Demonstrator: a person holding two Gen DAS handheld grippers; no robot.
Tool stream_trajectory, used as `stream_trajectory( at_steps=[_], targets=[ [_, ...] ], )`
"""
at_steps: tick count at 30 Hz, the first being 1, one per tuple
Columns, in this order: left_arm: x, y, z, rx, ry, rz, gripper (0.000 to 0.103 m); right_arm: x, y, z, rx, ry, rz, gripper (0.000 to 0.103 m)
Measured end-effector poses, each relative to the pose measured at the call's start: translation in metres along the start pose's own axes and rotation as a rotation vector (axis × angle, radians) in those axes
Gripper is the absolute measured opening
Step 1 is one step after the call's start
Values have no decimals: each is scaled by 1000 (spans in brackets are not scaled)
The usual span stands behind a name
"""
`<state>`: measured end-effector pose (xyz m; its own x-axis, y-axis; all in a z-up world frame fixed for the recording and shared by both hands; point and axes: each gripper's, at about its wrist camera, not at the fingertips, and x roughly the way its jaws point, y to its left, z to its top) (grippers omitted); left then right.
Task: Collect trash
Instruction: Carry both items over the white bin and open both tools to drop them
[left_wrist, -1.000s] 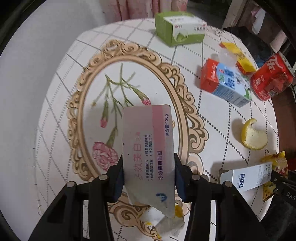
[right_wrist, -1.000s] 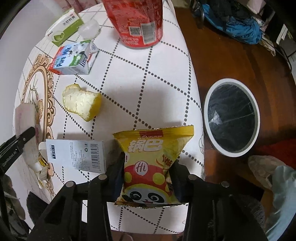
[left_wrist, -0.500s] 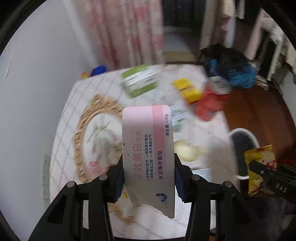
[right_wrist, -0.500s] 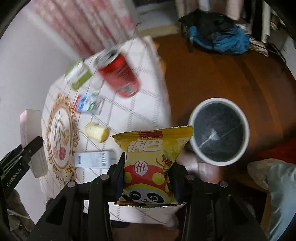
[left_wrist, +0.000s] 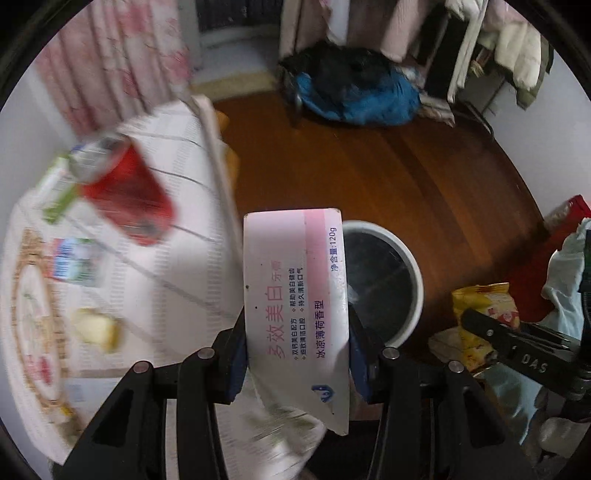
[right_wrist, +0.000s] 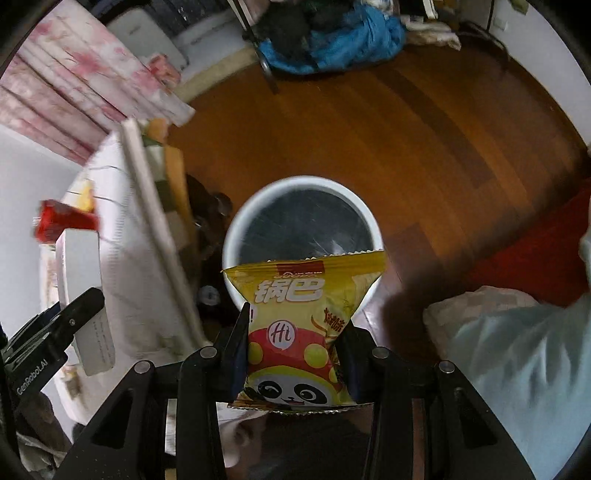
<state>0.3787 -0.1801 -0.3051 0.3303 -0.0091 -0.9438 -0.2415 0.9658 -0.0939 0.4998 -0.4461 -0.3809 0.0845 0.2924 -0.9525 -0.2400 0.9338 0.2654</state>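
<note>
One toothpaste box (left_wrist: 295, 306), white and pink with a torn lower corner, is clamped upright between the fingers of the left gripper (left_wrist: 297, 356). One yellow snack bag (right_wrist: 299, 328) with a panda on it is pinched between the fingers of the right gripper (right_wrist: 295, 354). Both are held in the air above the wooden floor (right_wrist: 369, 122), beside the table edge. One round bin (right_wrist: 236, 221), white-rimmed with a dark liner, stands on the floor just ahead of the snack bag and behind the box's right edge in the left view.

On the table (left_wrist: 192, 266), blurred, lie one red can (left_wrist: 129, 199), one green box (left_wrist: 55, 192), one small carton (left_wrist: 74, 262) and one piece of yellow peel (left_wrist: 96, 326). One heap of blue and black cloth (left_wrist: 354, 92) lies on the far floor.
</note>
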Motion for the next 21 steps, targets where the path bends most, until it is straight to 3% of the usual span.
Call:
stream_trajectory(
  at_steps=[6,15,16,17,18,19,20,21],
  targets=[
    [50,-27,14,-15,81,-31,42,51,-36,26,-17,84,-21,43],
    [80,-34,25,-6,159,-76,45,96,-48,45,7,117,8,46],
    [80,-34,24,-1,162,-74,49,99,-50,46,15,117,5,57],
    [81,-33,25,-1,164,-77,60,101,-50,46,24,115,-1,66],
    [82,-31,24,-3,164,-79,67,102,-50,46,33,112,-2,81],
    [81,-30,24,0,160,-78,82,102,-51,46,39,109,-11,84],
    [80,-28,23,4,156,-71,89,102,-51,45,40,106,-22,84],
    [81,-28,23,8,155,-65,89,100,-51,44,42,101,-43,85]
  ],
)
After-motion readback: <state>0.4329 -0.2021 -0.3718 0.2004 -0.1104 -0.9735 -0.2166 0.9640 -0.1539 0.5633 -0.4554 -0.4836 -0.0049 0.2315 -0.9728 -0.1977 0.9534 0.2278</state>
